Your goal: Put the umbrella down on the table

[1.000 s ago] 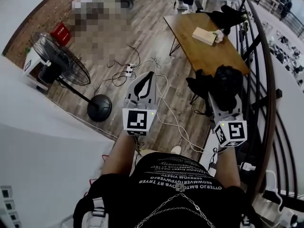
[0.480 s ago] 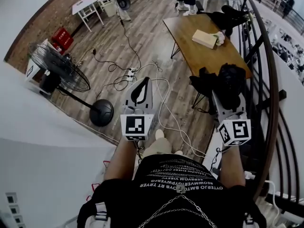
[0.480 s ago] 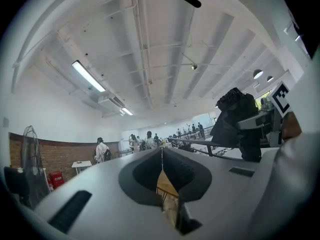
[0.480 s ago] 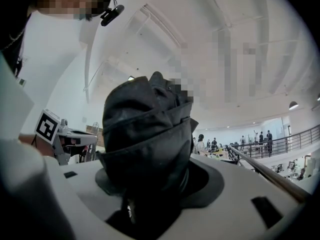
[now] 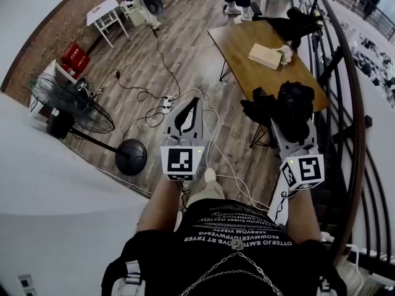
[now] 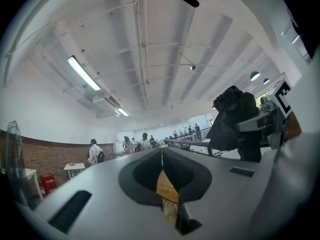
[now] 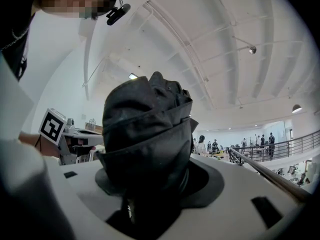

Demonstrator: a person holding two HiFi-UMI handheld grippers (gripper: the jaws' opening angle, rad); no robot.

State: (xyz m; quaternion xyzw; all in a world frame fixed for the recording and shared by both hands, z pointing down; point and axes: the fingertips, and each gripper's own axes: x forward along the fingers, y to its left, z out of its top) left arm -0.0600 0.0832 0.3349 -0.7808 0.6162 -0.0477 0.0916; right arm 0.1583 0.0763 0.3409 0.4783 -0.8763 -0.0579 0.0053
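- Folded black umbrella clamped between jaws of right gripper; jaws held wide around bundled fabric, which bulges past tips in right gripper view.
- Umbrella carried level in air, not yet set down. In head view it is seen at near end of wooden table.
- Left gripper held beside, apart from umbrella; jaws pressed together, nothing pinched.
- Pale box seen on tabletop beyond umbrella.

floor fan, red crate, power strip
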